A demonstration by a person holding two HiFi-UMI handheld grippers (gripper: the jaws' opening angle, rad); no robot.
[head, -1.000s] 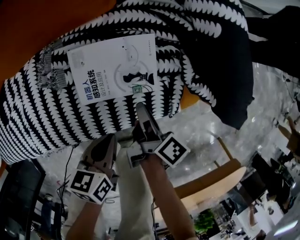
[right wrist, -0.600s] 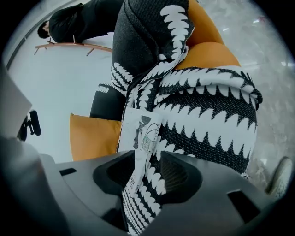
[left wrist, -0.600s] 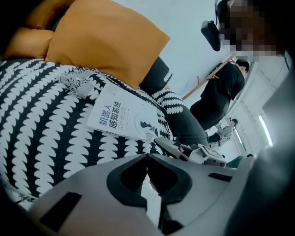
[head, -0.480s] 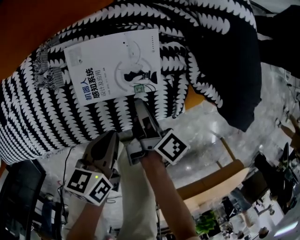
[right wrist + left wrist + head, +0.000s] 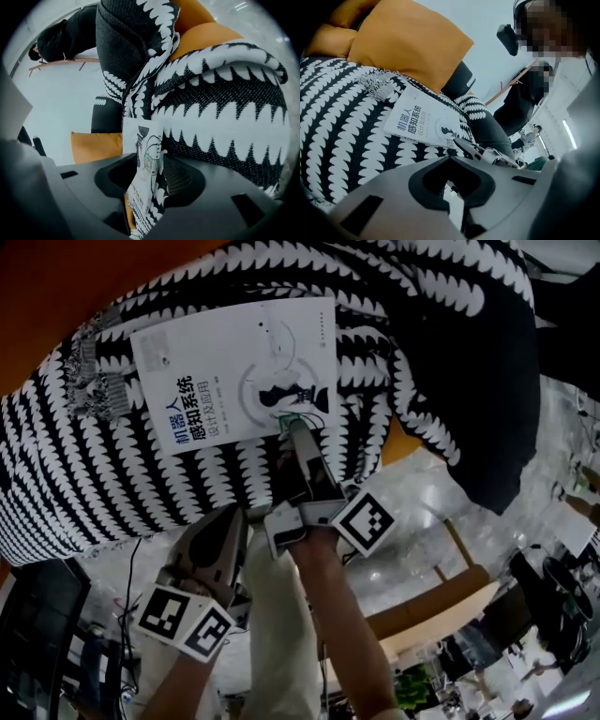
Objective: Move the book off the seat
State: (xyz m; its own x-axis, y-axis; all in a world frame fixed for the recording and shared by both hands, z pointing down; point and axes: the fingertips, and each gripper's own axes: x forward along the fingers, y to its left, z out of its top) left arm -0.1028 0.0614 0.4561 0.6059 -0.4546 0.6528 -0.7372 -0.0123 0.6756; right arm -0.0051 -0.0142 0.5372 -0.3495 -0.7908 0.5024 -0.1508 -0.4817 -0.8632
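A white book (image 5: 225, 371) with black Chinese print lies face up on a black-and-white patterned blanket (image 5: 94, 474) that covers the orange seat (image 5: 56, 296). My right gripper (image 5: 295, 425) reaches over the book's near edge by its right corner. In the right gripper view the book (image 5: 143, 140) fills the gap between the jaws of the right gripper (image 5: 145, 164), which is shut on it. My left gripper (image 5: 232, 517) hangs back below the seat's front with its jaws together and nothing in them. The left gripper view shows the book (image 5: 424, 122) with the right gripper (image 5: 464, 143) on its corner.
An orange cushion (image 5: 408, 42) rests behind the blanket. A black garment (image 5: 487, 381) drapes over the seat's right side. A dark screen (image 5: 33, 634) stands at lower left and a wooden chair (image 5: 431, 596) at lower right. A person stands beyond the seat.
My right gripper has slid forward from the book's near edge onto its corner. The left gripper stays low and has barely shifted.
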